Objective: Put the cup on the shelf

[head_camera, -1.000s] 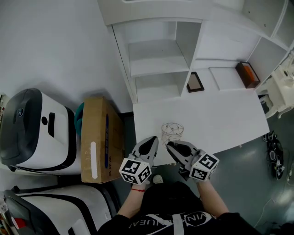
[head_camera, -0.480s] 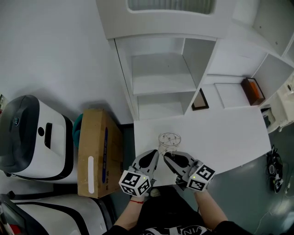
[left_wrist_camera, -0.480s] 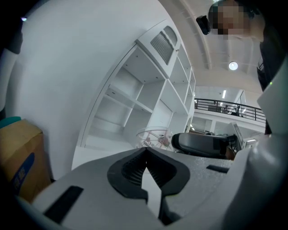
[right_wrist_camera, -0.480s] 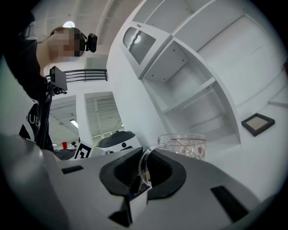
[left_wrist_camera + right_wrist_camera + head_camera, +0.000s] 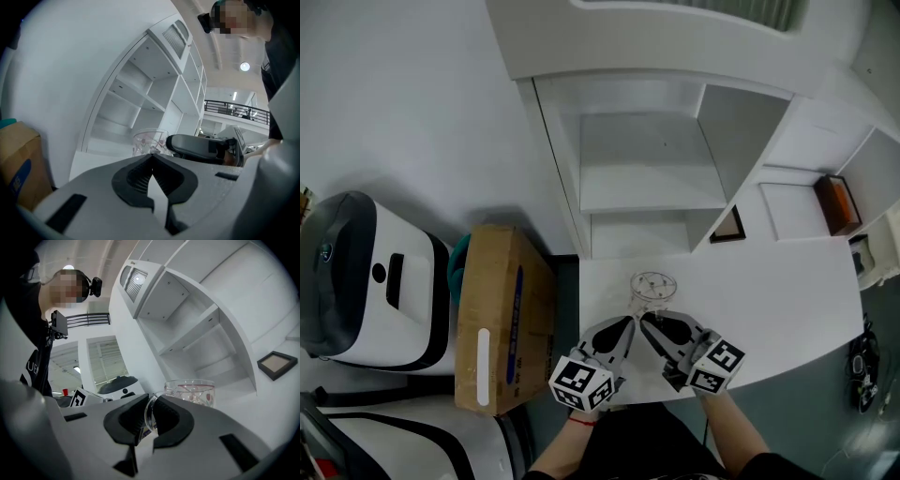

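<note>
**Head view.** The cup (image 5: 652, 287), clear glass, stands upright on the white table (image 5: 769, 281) near its front edge, in front of the shelf (image 5: 642, 155). The right gripper (image 5: 647, 321) meets the cup at its near side. The left gripper (image 5: 623, 324) lies just beside the right one, with its tip apart from the glass. The shelf's stacked compartments open toward the cup, and only bare table surface lies between. A picture frame (image 5: 728, 225) leans by the shelf's right upright. An orange-brown box (image 5: 837, 202) sits well off to the right. Beyond the table's left edge stand a cardboard box (image 5: 492, 319) and a white-and-black machine (image 5: 366, 281). The person's forearms are cut off at the bottom of the frame.

**Left gripper view.** The left gripper (image 5: 151, 156) has its jaws closed tip to tip, with nothing between them. The cup (image 5: 149, 142) shows just past the tip, and the jaw body hides its lower part. A dark finger of the right gripper (image 5: 201, 146) crosses just right of the cup. The cardboard box (image 5: 18, 164) is cut off at the lower left. The shelf (image 5: 136, 98) rises behind.

**Right gripper view.** The right gripper (image 5: 150, 411) has its jaws pinched narrow on the cup's glass handle. The cup's bowl (image 5: 192, 392) sits to the right of the jaws, with its base hidden behind them. The shelf (image 5: 197, 329) stands beyond the cup, and the picture frame (image 5: 276, 364) is to the right.
</note>
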The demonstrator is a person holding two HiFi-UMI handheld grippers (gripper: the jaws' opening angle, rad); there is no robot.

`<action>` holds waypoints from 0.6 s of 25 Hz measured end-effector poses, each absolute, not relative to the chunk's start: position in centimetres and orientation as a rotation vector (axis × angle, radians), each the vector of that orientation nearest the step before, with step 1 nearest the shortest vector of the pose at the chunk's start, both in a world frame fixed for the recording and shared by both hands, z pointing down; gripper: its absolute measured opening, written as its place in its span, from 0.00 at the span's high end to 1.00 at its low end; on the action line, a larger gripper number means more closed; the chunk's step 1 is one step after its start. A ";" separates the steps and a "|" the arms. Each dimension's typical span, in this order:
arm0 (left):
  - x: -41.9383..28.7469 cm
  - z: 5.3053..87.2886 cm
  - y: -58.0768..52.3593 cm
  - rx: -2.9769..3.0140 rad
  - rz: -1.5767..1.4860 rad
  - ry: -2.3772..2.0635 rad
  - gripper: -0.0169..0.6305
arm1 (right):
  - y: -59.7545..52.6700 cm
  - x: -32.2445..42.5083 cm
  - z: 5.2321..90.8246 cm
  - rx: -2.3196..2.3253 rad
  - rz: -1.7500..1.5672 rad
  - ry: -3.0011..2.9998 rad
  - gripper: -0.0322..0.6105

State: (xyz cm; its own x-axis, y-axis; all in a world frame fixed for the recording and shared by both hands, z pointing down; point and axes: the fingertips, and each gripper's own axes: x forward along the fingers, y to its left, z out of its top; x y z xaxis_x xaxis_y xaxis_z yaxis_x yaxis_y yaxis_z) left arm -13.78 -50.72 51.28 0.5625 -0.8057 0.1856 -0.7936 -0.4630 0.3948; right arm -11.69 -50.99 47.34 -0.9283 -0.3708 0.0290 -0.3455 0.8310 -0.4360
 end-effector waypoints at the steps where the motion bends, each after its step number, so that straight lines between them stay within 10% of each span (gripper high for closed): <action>1: -13.9 51.4 -51.1 2.362 -0.032 -1.292 0.97 | -51.4 -11.9 47.5 -0.573 -0.690 2.951 0.91; 15: -14.2 52.7 -56.0 2.369 -0.018 -1.311 0.97 | -57.3 -13.4 48.1 -0.560 -0.613 2.955 0.91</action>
State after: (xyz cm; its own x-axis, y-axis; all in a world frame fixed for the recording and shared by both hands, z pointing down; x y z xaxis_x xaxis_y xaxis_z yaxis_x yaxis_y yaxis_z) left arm -14.23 -55.98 52.69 0.5528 -0.8108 0.1923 -0.8053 -0.4603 0.3737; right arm -13.39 -57.25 48.15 -0.9310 -0.3650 0.0030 -0.3361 0.8539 -0.3973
